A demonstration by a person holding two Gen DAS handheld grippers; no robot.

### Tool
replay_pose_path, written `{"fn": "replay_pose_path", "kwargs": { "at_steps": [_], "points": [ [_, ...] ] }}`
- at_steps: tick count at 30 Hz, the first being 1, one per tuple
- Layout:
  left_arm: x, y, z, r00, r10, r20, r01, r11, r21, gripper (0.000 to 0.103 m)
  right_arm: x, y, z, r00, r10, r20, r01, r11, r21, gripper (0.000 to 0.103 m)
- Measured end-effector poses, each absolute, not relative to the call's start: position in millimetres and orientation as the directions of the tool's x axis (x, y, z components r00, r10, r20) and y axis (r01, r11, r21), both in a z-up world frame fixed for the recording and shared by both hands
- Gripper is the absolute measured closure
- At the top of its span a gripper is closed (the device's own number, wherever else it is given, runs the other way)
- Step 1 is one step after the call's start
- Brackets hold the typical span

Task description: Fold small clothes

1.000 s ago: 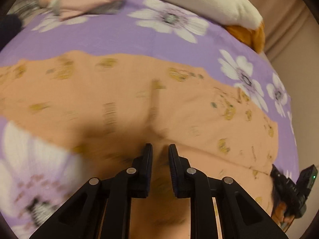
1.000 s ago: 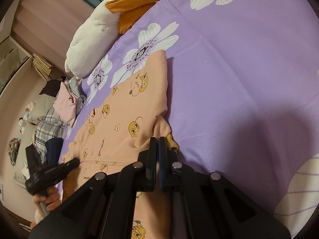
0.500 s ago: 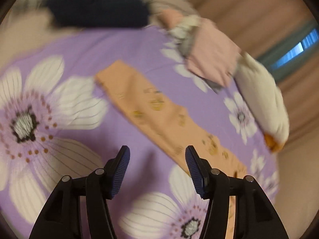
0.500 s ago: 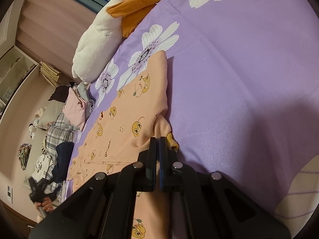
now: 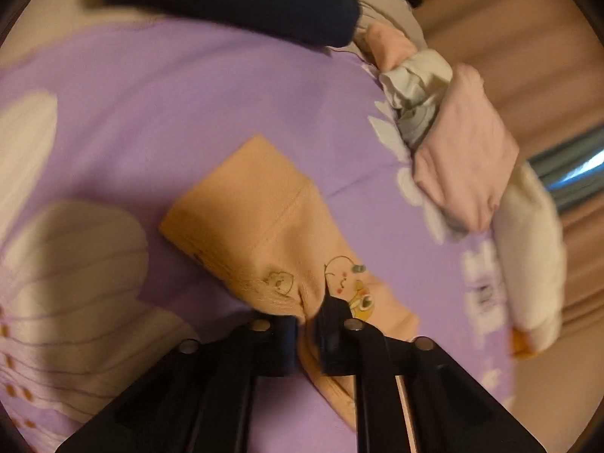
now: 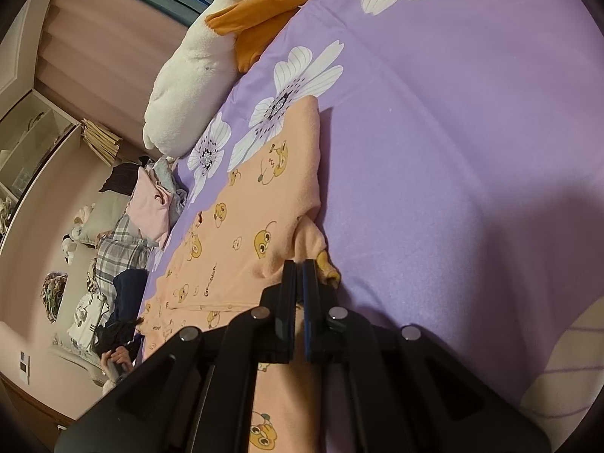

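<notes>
A: Left wrist view first. Bed w/ purple flowered sheet (image 5: pixel 188 105), curtains behind, a pile of other clothes (image 5: pixel 453 143) at the far edge, white plush (image 5: pixel 528 264) next to it.

B: And the task's thing?

A: Orange printed garment (image 5: pixel 264 226), lying on the sheet. Its cuff end sits right in front of the left tongs (image 5: pixel 307 317). Jaws closing, nearly together, a pinch of orange fabric bunched between them by the cartoon print.

B: Right wrist view?

A: Same bed, seen along its length; plush up top, clothes pile (image 6: pixel 151 204) at far left. Garment (image 6: pixel 245 234) is spread flat, running away from the camera. Right tongs (image 6: pixel 300 275) are clamped narrow on a puckered edge of it, near the purple sheet. The other gripper is tiny at lower left, in a hand (image 6: pixel 119 356).

B: So how to do it well?

A: My read: both ends gripped, so it's fold time. Lift just enough to clear the sheet, keep fabric taut btwn the two grips, carry the cuff end over w/o twisting, line up edges before letting go. Left pinch looks shallow, so go slow or it may slip.
</notes>
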State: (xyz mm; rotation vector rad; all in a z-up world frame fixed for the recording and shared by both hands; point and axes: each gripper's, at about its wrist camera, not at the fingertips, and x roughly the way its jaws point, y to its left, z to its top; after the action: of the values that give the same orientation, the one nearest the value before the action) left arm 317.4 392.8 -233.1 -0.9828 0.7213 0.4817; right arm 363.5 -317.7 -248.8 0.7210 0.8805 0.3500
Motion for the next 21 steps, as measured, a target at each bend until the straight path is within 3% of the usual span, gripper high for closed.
{"fn": "replay_pose_path", "kwargs": {
  "at_steps": [5,8,12,15,18,21],
  "points": [
    [327,352,-205,0.585,0.227,-0.779,-0.679,0.663,-0.316,0.099,364,-318,-249,0.601,0.553,-0.578,0.009,0.718,0.696,0.101],
    [335,319,-184,0.672,0.054,-0.738,-0.526,0.737,-0.425,0.099,365,-316,-248,0.600,0.541,-0.589,0.008,0.732,0.681,0.101],
    [360,218,-130,0.714,0.081,-0.696,-0.370,0.887,-0.276,0.099,369,-306,-246,0.595,0.520,-0.613,-0.010,0.767,0.641,0.101],
    [375,107,-104,0.734,-0.063,-0.676,-0.138,0.961,-0.239,0.099,369,-306,-245,0.597,0.517,-0.613,-0.012,0.770,0.638,0.101],
    [383,14,-110,0.699,-0.190,-0.689,0.032,0.971,-0.236,0.099,370,-306,-245,0.595,0.516,-0.616,-0.009,0.771,0.637,0.101],
    [396,-60,-136,0.646,-0.210,-0.734,0.139,0.978,-0.158,0.099,370,-306,-245,0.595,0.515,-0.617,-0.009,0.772,0.636,0.101]
  ]
}}
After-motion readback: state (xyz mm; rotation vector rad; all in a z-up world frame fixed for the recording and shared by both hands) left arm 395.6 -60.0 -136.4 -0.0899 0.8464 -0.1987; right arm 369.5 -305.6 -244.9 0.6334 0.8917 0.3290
